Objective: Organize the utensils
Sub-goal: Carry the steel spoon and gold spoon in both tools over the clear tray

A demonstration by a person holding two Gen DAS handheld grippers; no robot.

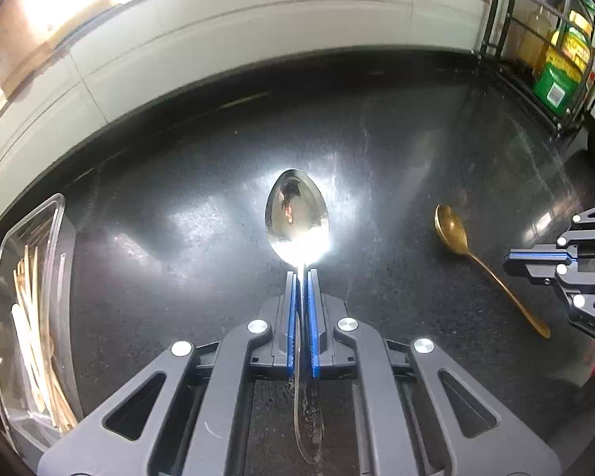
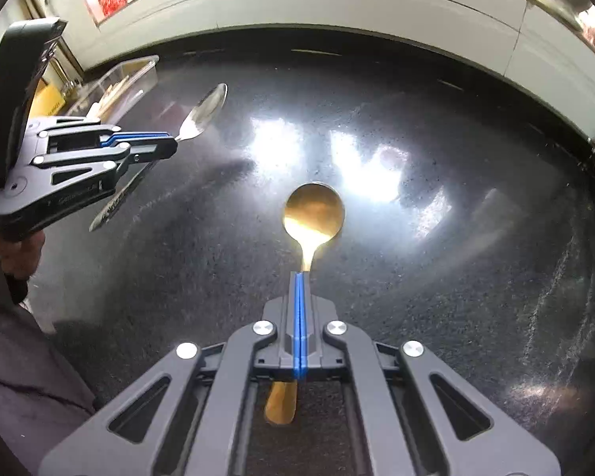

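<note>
Silver spoon (image 1: 297, 214) clamped by its neck in closed left gripper (image 1: 302, 273), bowl forward, above dark countertop (image 1: 178, 206). Gold spoon (image 2: 313, 210) pinched at its neck by closed right gripper (image 2: 300, 275); resting or lifted, unclear. Clear container (image 1: 27, 277) of pale sticks, cut off at left edge. Rack (image 1: 535, 39) contents blurred.

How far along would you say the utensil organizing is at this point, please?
Done: the clear container at the counter's left edge already holds pale wooden utensils. In hand: the left gripper is shut on the silver spoon, held above the counter, and the right gripper is shut on the gold spoon. Left: both spoons have yet to be put away.
</note>
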